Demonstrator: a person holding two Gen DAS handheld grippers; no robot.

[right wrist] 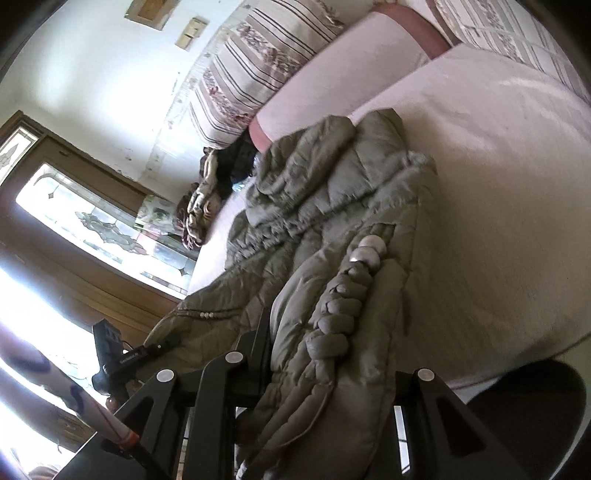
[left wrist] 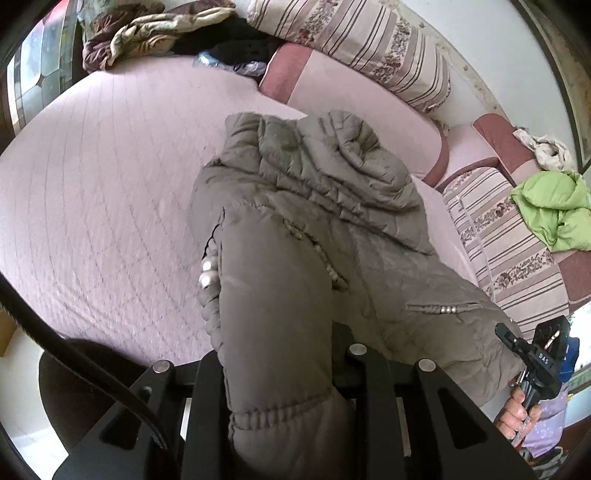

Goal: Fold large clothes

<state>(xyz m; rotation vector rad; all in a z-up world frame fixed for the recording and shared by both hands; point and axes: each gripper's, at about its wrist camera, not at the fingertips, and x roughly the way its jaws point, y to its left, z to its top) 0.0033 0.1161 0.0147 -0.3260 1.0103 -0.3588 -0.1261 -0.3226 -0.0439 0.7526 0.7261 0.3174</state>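
Both tools, left (left wrist: 280,384) and right (right wrist: 314,373), clenched on the olive puffer coat (left wrist: 314,229) heaped across the pink bed (left wrist: 103,192), striped cushions (left wrist: 354,40) and green garment (left wrist: 554,210) beyond.

I'm working in a home bedroom. A wide bed (left wrist: 92,177) with a pale pink quilted cover fills most of my left view. Striped, flower-patterned cushions (left wrist: 354,40) and plain pink bolsters (left wrist: 343,88) line its far edge against a white wall (right wrist: 92,55). A crumpled brown-and-cream blanket (left wrist: 147,33) lies heaped near one corner, and a bright green garment (left wrist: 554,206) is tossed on a cushion. In my right view, a wood-framed door with leaded, patterned glass (right wrist: 99,229) lets in daylight, and a light switch (right wrist: 190,33) sits on the wall.
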